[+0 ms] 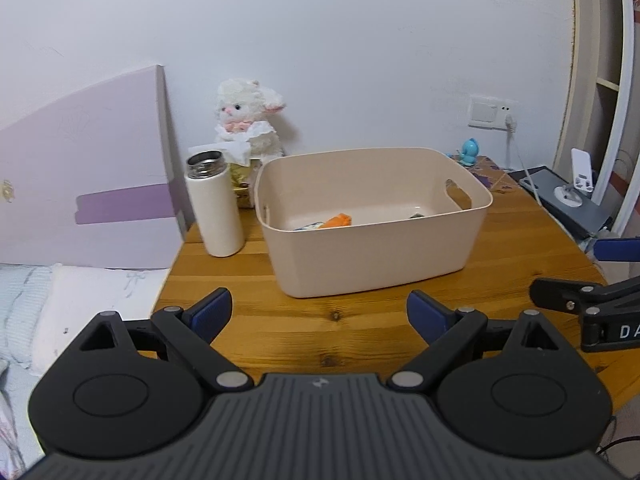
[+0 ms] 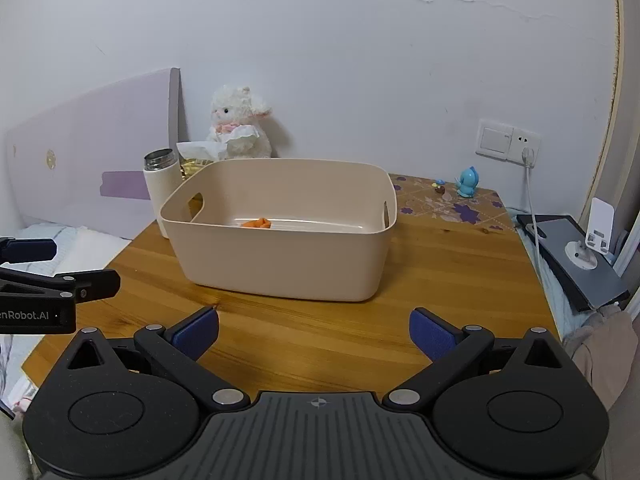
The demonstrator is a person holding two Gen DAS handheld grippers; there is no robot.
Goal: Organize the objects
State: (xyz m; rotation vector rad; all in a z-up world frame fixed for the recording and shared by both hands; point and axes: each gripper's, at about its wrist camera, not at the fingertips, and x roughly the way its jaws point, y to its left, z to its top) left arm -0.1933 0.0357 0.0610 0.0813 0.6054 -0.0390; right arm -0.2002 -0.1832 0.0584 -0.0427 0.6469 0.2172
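A beige plastic bin point(image 1: 372, 256) stands in the middle of the wooden table point(image 1: 320, 332); it also shows in the right wrist view point(image 2: 280, 260). Inside lie an orange object point(image 1: 338, 221), also seen from the right wrist point(image 2: 258, 223), a bluish item and a dark item, mostly hidden by the wall. My left gripper point(image 1: 319, 312) is open and empty in front of the bin. My right gripper point(image 2: 314, 330) is open and empty, also in front of the bin. Each gripper shows at the edge of the other's view.
A white open thermos point(image 1: 214, 204) stands left of the bin, with a white plush lamb point(image 1: 248, 124) and a tissue box behind. A blue figurine point(image 2: 467, 182) sits back right. A phone stand point(image 2: 592, 240) on a grey box lies right of the table. A bed is to the left.
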